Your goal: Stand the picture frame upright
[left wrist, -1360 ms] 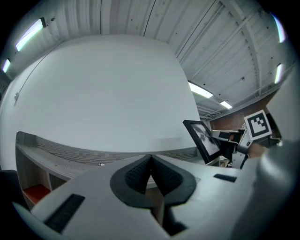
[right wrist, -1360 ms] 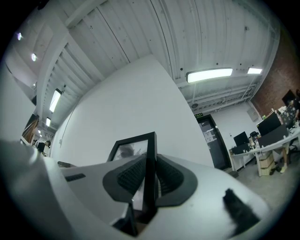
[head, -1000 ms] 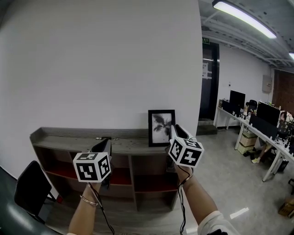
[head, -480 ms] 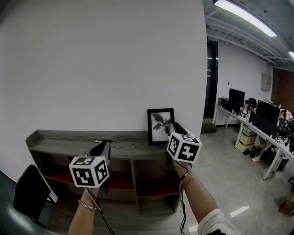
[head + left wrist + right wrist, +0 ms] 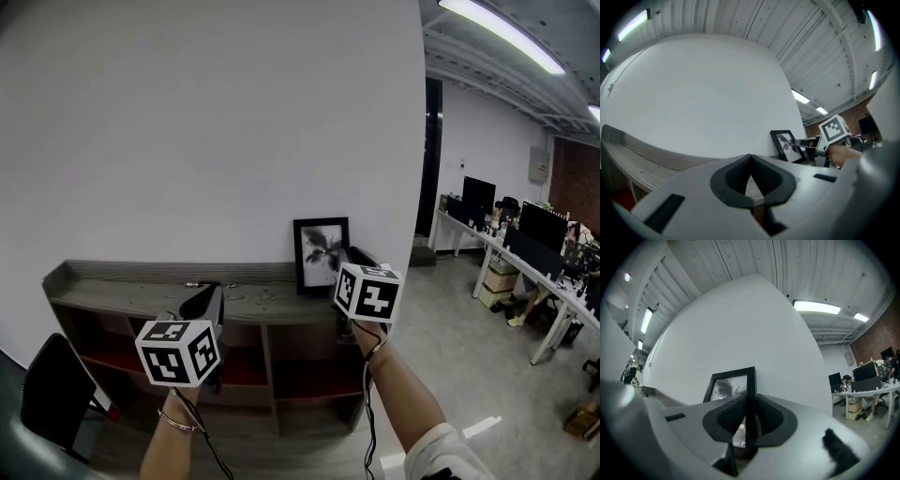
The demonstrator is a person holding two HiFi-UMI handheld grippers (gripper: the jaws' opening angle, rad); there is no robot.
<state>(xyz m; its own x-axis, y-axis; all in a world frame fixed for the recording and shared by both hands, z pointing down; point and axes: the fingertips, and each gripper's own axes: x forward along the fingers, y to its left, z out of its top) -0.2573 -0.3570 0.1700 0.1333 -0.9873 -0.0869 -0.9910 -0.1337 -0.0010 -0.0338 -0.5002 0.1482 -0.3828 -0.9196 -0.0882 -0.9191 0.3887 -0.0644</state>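
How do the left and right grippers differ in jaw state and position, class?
The left gripper's jaws meet on nothing; the right gripper's jaws clamp the picture frame's side edge. The left gripper sits well apart from the frame; the right gripper touches it. Both point toward the white wall behind the shelf.
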